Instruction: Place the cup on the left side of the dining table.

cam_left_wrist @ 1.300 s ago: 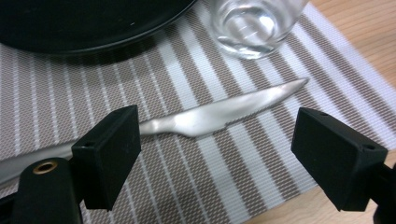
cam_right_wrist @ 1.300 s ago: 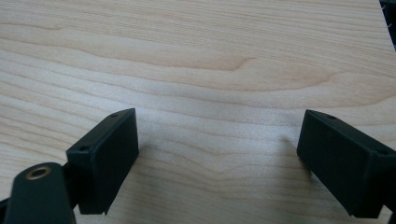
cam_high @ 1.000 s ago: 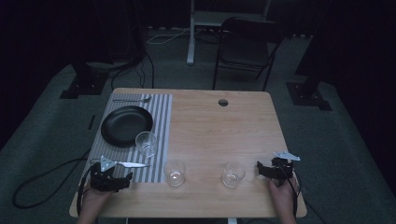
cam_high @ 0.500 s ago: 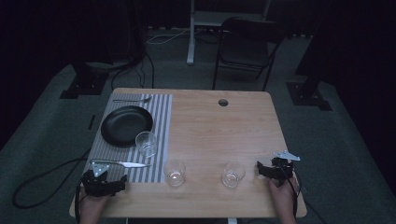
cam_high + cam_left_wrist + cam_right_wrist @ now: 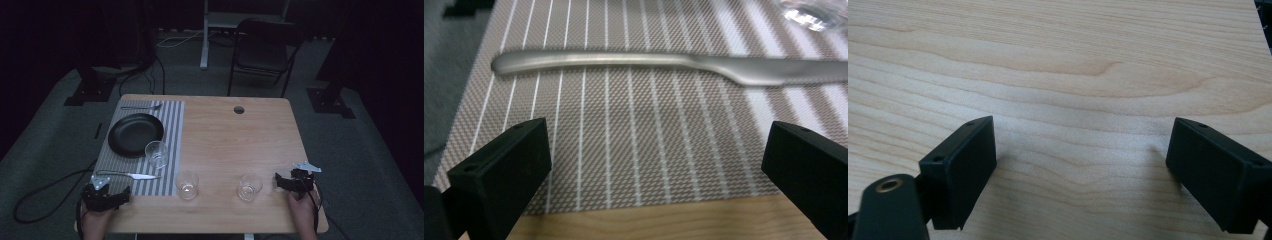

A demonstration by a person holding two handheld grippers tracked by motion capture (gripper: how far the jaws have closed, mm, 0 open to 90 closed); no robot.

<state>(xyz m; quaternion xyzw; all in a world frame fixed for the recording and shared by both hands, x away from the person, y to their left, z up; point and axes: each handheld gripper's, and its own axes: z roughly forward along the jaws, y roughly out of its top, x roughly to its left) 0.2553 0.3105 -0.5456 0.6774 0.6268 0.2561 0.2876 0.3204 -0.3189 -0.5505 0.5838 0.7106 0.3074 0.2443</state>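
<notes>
My left gripper point(image 5: 649, 165), jaws just opened and empty, sits near the table's front-left corner, behind the butter knife point(image 5: 664, 64); my right gripper's point(image 5: 1075, 170) jaws gape over bare table point(image 5: 1058, 60).

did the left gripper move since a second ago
Yes. In the high view the left gripper has backed off the knife toward the table's near edge, jaws just opened, nothing between them; the knife lies on the placemat.

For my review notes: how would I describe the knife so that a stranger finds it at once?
Start at the striped placemat on the wooden table's left half. Along the mat's near edge, below the black plate, lies the knife, flat and crosswise. It is the plain silver piece just ahead of the left tongs; the other cutlery lies beyond the plate.
</notes>
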